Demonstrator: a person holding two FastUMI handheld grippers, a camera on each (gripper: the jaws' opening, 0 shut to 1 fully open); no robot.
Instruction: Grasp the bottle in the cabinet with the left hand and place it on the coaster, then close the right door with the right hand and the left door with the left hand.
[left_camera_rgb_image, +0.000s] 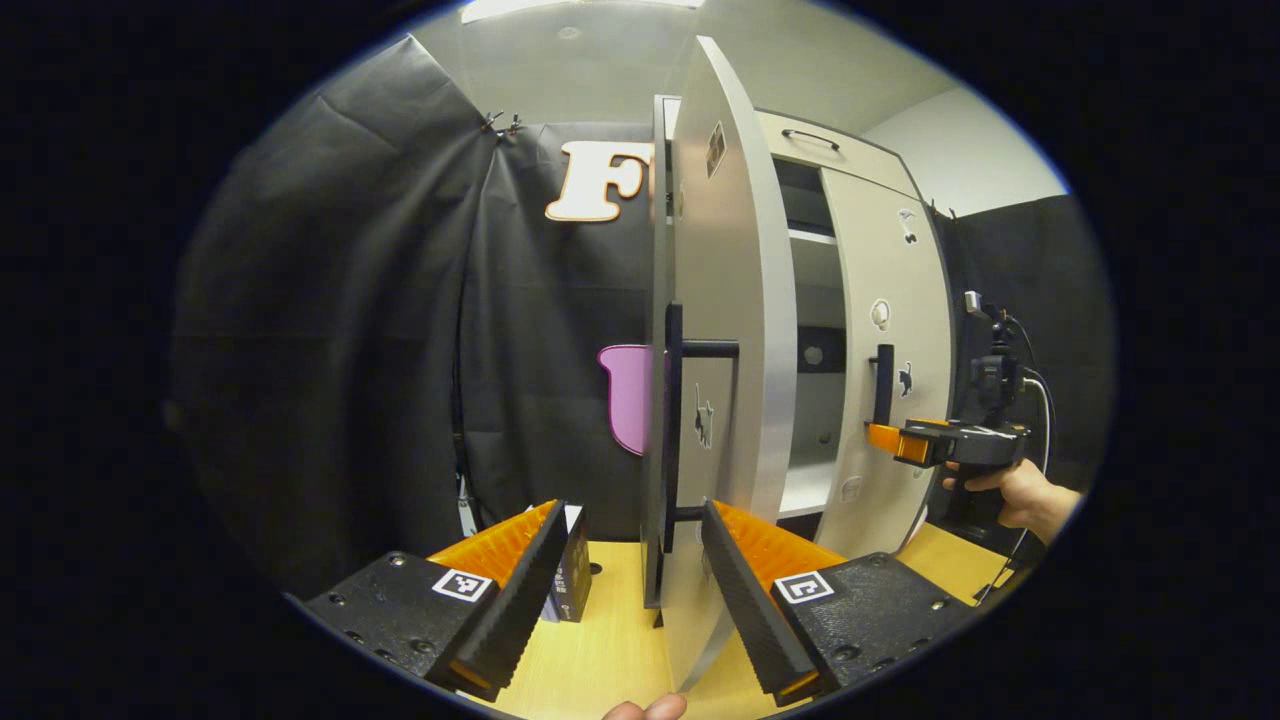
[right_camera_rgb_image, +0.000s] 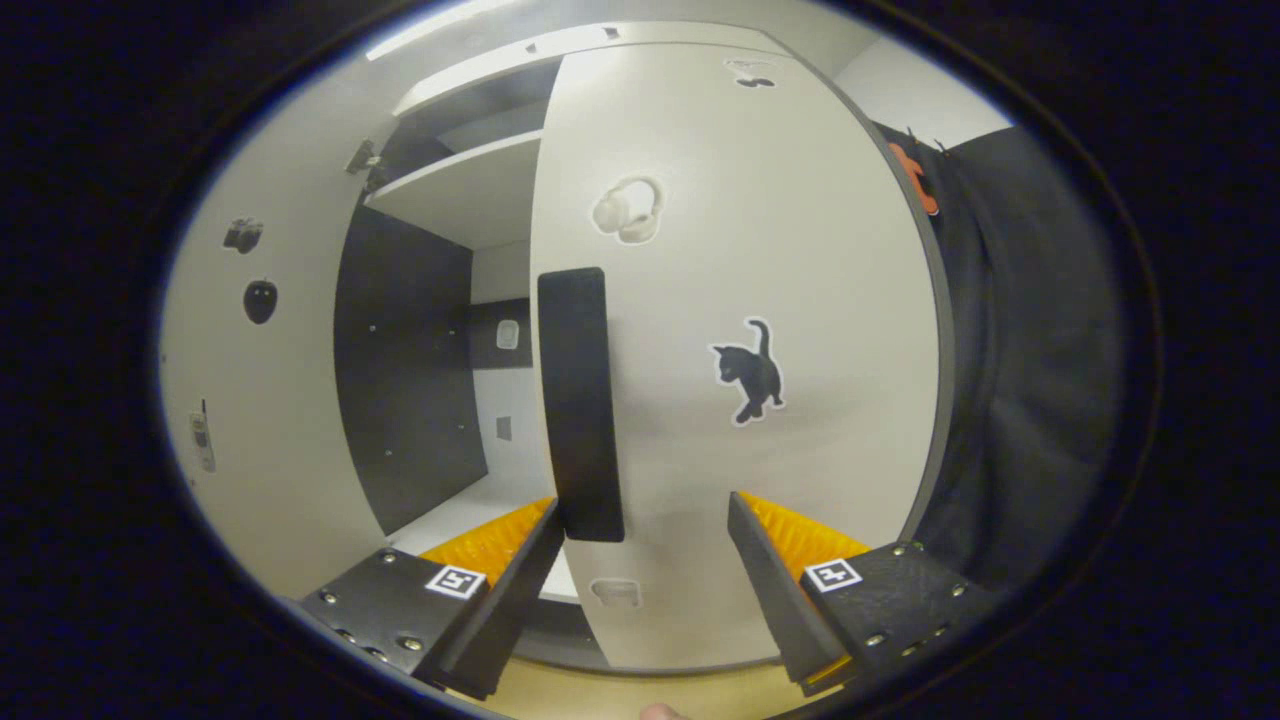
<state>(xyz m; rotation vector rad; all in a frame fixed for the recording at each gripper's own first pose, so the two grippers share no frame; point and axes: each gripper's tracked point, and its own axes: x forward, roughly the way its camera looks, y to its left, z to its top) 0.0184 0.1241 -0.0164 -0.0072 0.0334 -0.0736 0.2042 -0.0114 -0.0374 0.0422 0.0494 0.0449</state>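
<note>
The white cabinet's left door (left_camera_rgb_image: 725, 300) stands open, edge-on just ahead of my left gripper (left_camera_rgb_image: 632, 508). That gripper is open, and the door's lower edge and black handle (left_camera_rgb_image: 675, 420) lie between its fingers without being pressed. The right door (right_camera_rgb_image: 780, 300), with a cat sticker, is partly shut. My right gripper (right_camera_rgb_image: 643, 502) is open close in front of it, its left finger beside the lower end of the black handle (right_camera_rgb_image: 580, 400). In the left gripper view the right gripper (left_camera_rgb_image: 885, 440), held by a hand (left_camera_rgb_image: 1010, 490), points at the right door (left_camera_rgb_image: 890, 380). A dark boxy item with a white top (left_camera_rgb_image: 572, 570) stands on the table behind my left finger; I cannot tell what it is.
The cabinet stands on a wooden table (left_camera_rgb_image: 610, 630). Between the doors I see its inside with a white shelf (right_camera_rgb_image: 460, 190) and a dark back panel (right_camera_rgb_image: 410, 380). Black cloth walls (left_camera_rgb_image: 350, 350) hang to the left and right.
</note>
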